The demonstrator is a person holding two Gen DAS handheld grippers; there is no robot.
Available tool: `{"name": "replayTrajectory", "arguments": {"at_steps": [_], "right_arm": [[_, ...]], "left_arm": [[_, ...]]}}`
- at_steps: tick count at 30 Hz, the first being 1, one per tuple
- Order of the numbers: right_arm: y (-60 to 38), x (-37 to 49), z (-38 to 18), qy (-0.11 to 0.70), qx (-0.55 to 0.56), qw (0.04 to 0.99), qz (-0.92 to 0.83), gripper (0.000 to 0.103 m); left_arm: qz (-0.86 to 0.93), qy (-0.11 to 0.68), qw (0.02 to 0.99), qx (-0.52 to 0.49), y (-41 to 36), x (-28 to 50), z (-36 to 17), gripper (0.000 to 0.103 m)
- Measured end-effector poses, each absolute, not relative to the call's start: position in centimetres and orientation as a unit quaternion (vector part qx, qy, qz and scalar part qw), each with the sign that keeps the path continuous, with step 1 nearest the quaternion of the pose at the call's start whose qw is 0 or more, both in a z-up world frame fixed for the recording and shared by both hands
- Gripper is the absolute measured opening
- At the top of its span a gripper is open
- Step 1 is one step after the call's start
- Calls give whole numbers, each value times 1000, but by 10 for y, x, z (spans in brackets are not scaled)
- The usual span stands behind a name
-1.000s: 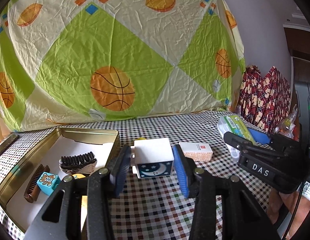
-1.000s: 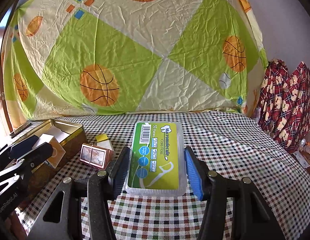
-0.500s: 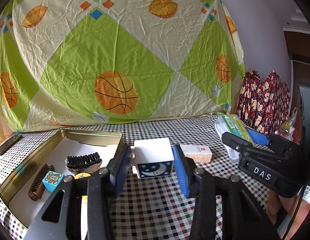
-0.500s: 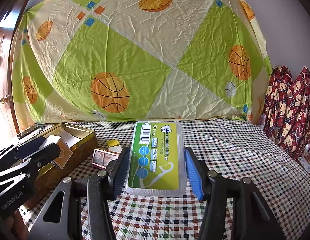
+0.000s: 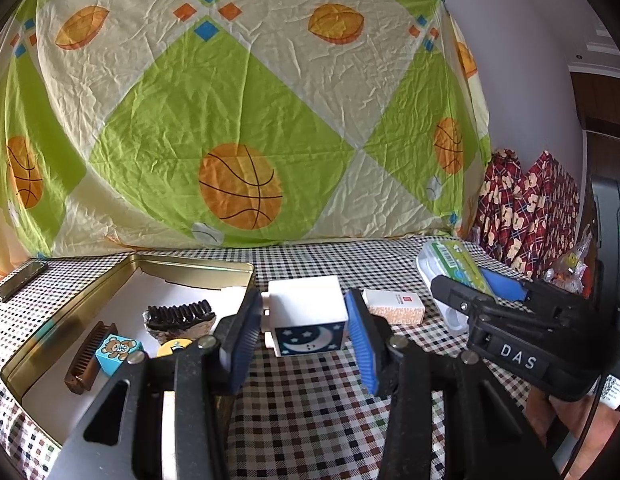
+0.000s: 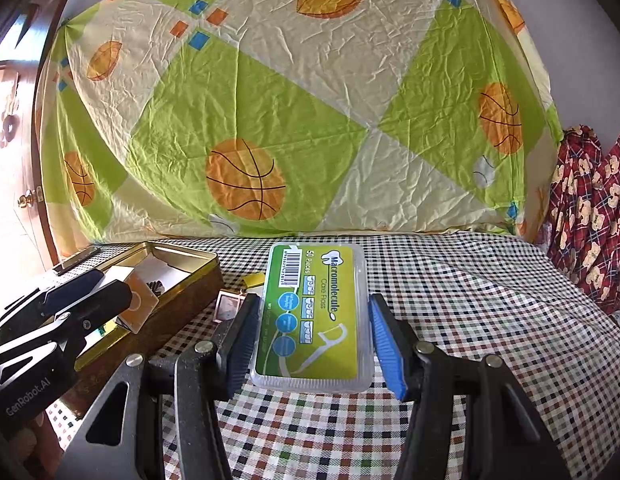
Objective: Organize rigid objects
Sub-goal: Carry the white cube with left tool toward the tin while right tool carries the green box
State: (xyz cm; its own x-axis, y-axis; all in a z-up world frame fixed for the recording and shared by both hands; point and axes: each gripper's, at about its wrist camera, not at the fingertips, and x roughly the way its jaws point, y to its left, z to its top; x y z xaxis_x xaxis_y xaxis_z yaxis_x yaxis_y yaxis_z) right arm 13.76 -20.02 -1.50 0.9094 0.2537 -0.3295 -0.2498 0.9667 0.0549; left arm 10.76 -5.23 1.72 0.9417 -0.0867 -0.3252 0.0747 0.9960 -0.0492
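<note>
The left hand-held gripper point(image 5: 304, 326) is clamping a white cube with a dark-blue moon-and-stars face point(image 5: 308, 320), holding it above the checkered-cloth surface point(image 5: 310, 412) just right of the open gold-coloured metal tin point(image 5: 122, 276). The right hand-held gripper point(image 6: 311, 344) is gripping a clear plastic floss-pick box with a green-and-yellow label point(image 6: 313, 316) over the same surface.

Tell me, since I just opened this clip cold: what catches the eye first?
The basketball-print sheet fills the background. In front, the left gripper clamps a moon-and-stars cube beside the open gold tin, while the right gripper grips a green dental floss pick box above the checked tablecloth.
</note>
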Motion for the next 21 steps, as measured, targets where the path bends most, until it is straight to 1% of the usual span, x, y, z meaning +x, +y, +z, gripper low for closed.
{"name": "replayTrajectory", "arguments": {"at_steps": [21], "right_arm": [[-174, 121, -13, 161, -8, 975, 153, 56]], "left_arm": [[-43, 165, 985, -27, -42, 97, 18, 43]]}}
